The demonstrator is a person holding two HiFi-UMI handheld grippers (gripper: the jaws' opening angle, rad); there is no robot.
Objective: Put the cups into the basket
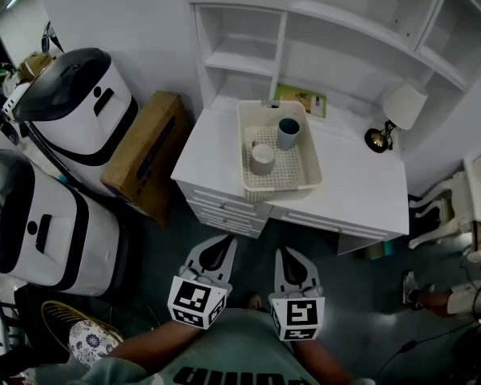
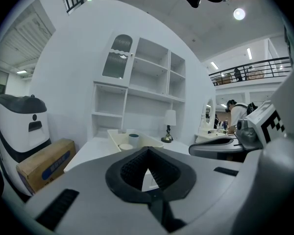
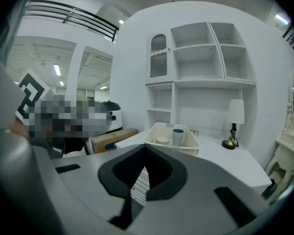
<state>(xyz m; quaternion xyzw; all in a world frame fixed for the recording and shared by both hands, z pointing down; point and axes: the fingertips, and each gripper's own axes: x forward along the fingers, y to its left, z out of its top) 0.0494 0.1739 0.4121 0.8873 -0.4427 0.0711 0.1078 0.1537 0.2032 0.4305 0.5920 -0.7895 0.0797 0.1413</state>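
A cream perforated basket (image 1: 309, 179) stands on the white desk (image 1: 361, 183). Inside it are an upright blue cup (image 1: 289, 132) and a beige cup (image 1: 262, 158) sitting mouth down. Both grippers hover low in front of the desk drawers, well short of the basket. My left gripper (image 1: 221, 242) and right gripper (image 1: 288, 253) are shut with nothing between the jaws. The left gripper view shows the basket (image 2: 115, 140) and blue cup (image 2: 133, 139) beyond my left gripper (image 2: 146, 151). Past my right gripper (image 3: 146, 148), the right gripper view shows the basket (image 3: 186, 143), blue cup (image 3: 178, 136) and beige cup (image 3: 162, 140).
A small lamp (image 1: 397, 111) and a green booklet (image 1: 301, 100) sit at the desk's back, under white shelves. A cardboard box (image 1: 148, 151) and two white machines (image 1: 76, 103) stand to the left. A wicker stool (image 1: 88, 339) is at lower left; another person's foot (image 1: 433, 295) is at right.
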